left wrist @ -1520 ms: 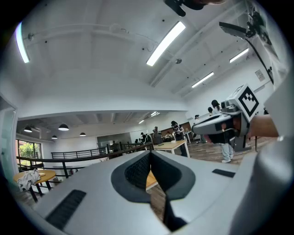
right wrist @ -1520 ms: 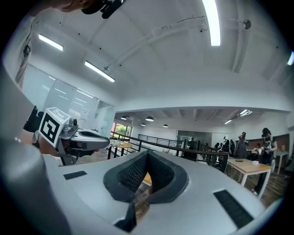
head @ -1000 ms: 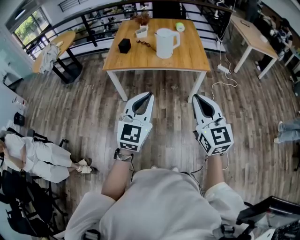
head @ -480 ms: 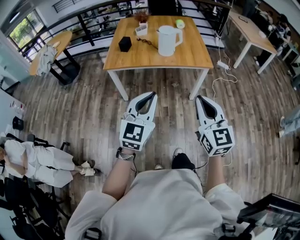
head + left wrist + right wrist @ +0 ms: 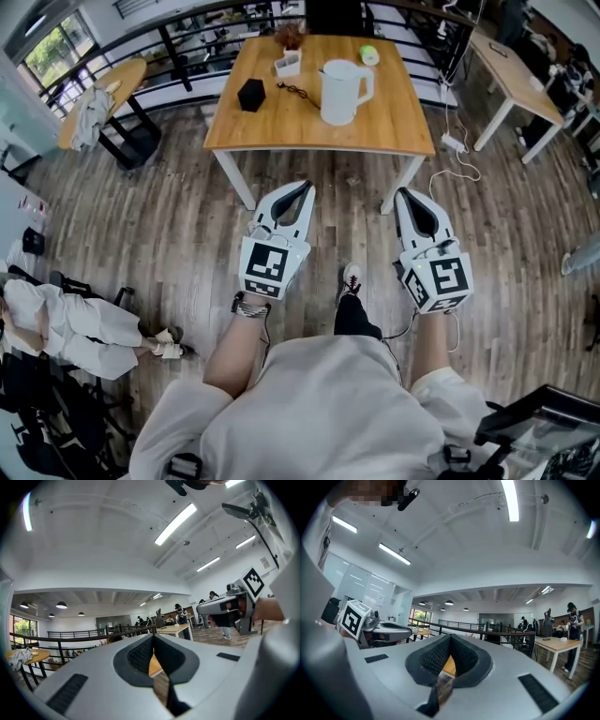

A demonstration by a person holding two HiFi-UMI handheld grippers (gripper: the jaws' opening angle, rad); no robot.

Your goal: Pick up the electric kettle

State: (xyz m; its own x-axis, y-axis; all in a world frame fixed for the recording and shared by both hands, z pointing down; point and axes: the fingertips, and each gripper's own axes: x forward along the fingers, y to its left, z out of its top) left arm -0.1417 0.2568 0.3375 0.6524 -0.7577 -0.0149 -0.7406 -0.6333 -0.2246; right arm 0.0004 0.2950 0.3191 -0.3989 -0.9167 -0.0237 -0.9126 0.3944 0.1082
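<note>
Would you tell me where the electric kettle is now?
In the head view, the electric kettle stands on the wooden table, right of the black box.

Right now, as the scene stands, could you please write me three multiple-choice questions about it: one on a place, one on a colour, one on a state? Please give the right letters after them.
1. Where does the electric kettle stand?
A. On the floor
B. On the wooden table
C. On a chair

2. What colour is the electric kettle?
A. White
B. Red
C. Black

3. How are the jaws of the left gripper and the right gripper?
A. Both shut, nothing between them
B. Both wide open
C. One shut on a cup

Answers:
1 B: the head view shows it upright on the table top, ahead of both grippers.
2 A: its body, handle and lid all look white.
3 A: each gripper view shows the pads meeting, with only table and floor seen beyond them.
</note>
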